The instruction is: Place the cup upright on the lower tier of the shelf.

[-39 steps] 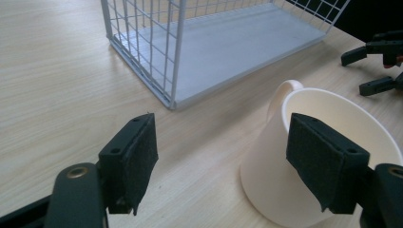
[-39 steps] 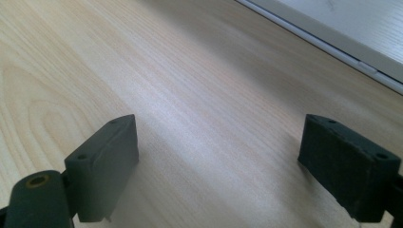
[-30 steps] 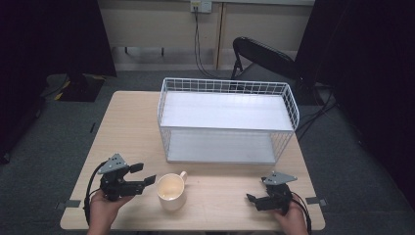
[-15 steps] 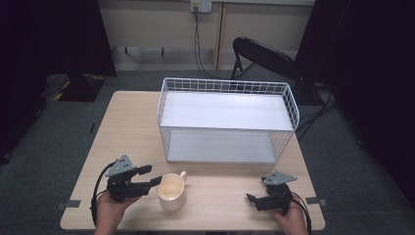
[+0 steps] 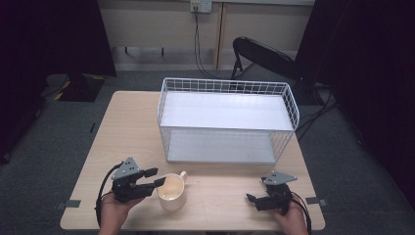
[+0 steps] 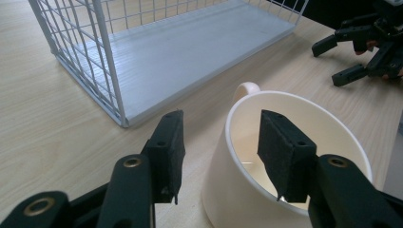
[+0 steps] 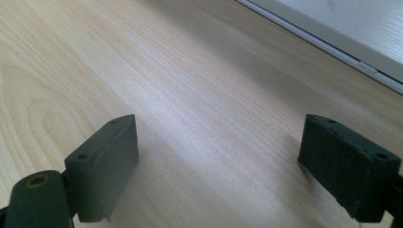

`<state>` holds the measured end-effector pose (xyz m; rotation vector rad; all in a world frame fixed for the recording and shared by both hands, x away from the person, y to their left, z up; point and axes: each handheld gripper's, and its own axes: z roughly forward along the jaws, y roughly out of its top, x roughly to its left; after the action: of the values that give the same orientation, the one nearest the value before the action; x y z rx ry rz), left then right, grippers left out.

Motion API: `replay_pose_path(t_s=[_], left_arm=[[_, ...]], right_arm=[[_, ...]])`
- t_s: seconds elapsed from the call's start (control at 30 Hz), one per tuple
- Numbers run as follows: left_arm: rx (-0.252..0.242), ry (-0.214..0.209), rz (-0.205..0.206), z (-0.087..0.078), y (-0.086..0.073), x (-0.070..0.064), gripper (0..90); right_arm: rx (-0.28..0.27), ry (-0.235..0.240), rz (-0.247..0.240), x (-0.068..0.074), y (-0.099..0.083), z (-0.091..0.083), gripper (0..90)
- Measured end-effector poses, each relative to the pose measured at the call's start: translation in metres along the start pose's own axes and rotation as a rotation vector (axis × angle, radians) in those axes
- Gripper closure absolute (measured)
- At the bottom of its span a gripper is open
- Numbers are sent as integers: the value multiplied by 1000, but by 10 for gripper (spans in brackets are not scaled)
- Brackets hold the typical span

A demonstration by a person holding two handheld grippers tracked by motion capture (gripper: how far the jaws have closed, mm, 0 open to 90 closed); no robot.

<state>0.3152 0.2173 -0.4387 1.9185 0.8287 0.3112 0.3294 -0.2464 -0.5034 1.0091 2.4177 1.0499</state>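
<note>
Left gripper [image 6: 218, 156] straddles the near rim of the cup [image 6: 285, 166], jaws apart, likely to pinch its wall; right gripper [image 5: 266, 199] rests wide open, empty.

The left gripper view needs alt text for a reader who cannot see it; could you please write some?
The left gripper is open, its two black fingers straddling the near wall of a cream mug, one inside and one outside. Beyond stand a white wire rack and the right gripper on the wooden table.
</note>
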Motion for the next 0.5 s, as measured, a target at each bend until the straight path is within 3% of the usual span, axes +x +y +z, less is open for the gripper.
replay_pose_path(t_s=[0.5], left_arm=[[6, -5, -12, 8, -4, 0, 612]], right_arm=[[1, 0, 0, 0, 0, 0, 122]])
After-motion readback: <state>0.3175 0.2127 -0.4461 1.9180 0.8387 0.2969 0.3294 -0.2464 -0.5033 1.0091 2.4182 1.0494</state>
